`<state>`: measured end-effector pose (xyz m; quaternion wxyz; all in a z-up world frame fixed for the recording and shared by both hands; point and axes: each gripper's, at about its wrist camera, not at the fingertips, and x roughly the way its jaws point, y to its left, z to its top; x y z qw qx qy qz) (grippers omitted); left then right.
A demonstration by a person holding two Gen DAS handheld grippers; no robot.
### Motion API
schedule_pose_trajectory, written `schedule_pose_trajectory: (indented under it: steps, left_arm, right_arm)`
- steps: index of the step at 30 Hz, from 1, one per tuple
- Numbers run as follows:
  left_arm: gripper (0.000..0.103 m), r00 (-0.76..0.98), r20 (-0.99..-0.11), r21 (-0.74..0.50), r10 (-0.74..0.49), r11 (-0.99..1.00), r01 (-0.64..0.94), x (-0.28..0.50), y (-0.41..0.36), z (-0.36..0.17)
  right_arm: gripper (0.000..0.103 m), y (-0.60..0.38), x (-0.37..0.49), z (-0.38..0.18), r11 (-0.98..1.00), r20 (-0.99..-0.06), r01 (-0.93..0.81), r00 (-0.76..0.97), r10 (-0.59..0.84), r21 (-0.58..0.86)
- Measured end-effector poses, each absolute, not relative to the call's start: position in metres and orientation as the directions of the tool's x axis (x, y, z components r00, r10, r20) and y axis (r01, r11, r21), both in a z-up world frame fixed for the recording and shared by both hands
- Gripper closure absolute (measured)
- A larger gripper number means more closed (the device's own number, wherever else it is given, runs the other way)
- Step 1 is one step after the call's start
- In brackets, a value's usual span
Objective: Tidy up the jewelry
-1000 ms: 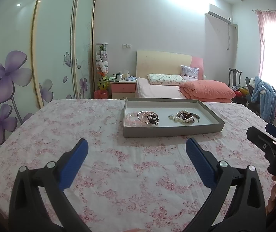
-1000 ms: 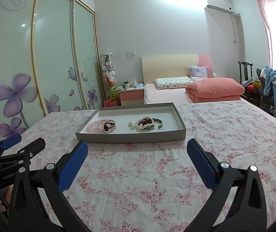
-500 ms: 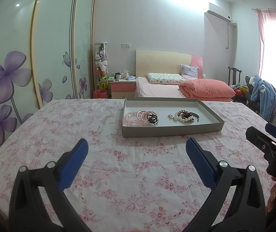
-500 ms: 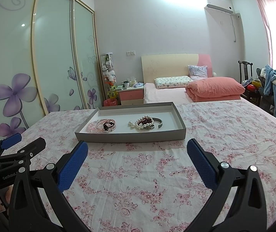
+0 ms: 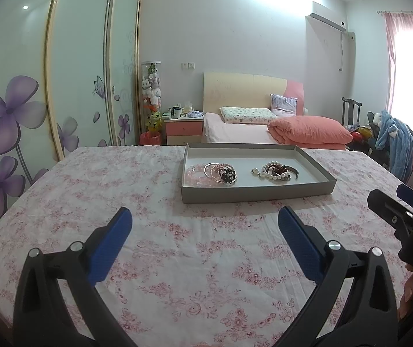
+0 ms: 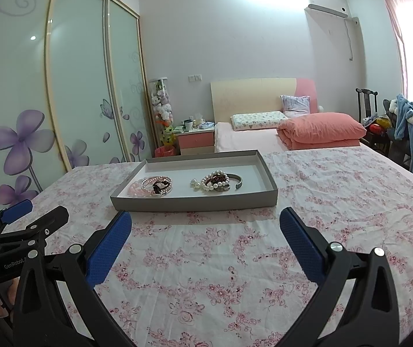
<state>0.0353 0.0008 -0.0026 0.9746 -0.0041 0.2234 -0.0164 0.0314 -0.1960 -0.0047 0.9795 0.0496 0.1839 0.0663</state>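
A shallow grey tray (image 5: 258, 193) sat on a table covered with a pink flowered cloth (image 5: 177, 254); the jewelry lay inside it in two clusters, apart from each other; on the tray's left side a heap of pink bead bracelets (image 5: 203, 175) lay tangled with a thin bangle and a dark beaded piece; toward the middle a pearl bracelet (image 5: 270, 172) lay touching a dark beaded band and a grey open cuff (image 5: 293, 170). The left tongs (image 5: 205, 224) hovered over the cloth on the near side of the tray, their blue pads (image 5: 113, 240) wide apart and holding nothing; the right tongs (image 6: 205, 227) hovered likewise, spread wide and empty, with the tray ahead and slightly to their left. In the left wrist view the right tongs showed at the right edge; in the right wrist view the left tongs showed at the lower left. Behind the table stood a bed (image 6: 252, 140) with a folded salmon quilt (image 6: 322, 130), and a wardrobe with purple flowers (image 5: 9, 115) on its doors.
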Motion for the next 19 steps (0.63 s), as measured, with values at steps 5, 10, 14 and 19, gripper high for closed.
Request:
schedule_pose_trajectory:
  steps: [5, 10, 14, 19]
  left_arm:
    - [0.004, 0.902, -0.431, -0.009, -0.027, 1.0, 0.026, 0.0345, 0.0008, -0.0028]
    - [0.004, 0.904, -0.426, 0.003, -0.025, 1.0, 0.03, 0.0349, -0.0012, -0.0033]
    - [0.004, 0.901, -0.433, -0.008, -0.034, 0.999, 0.034, 0.0353, -0.0004, -0.0033]
    - [0.004, 0.899, -0.437, -0.012, -0.037, 0.999, 0.035, 0.035, 0.0005, -0.0026]
  right_arm:
    - [0.002, -0.195, 0.0352, -0.0049, 0.986, -0.359, -0.109, 0.921, 0.148, 0.127]
    - [0.002, -0.1943, 0.0352, -0.0033, 0.986, -0.362, -0.109, 0.92, 0.149, 0.129]
    - [0.002, -0.1945, 0.0356, -0.0031, 0.986, -0.363, -0.109, 0.92, 0.149, 0.129]
    - [0.002, -0.1941, 0.035, -0.0024, 0.986, -0.364, -0.108, 0.92, 0.149, 0.13]
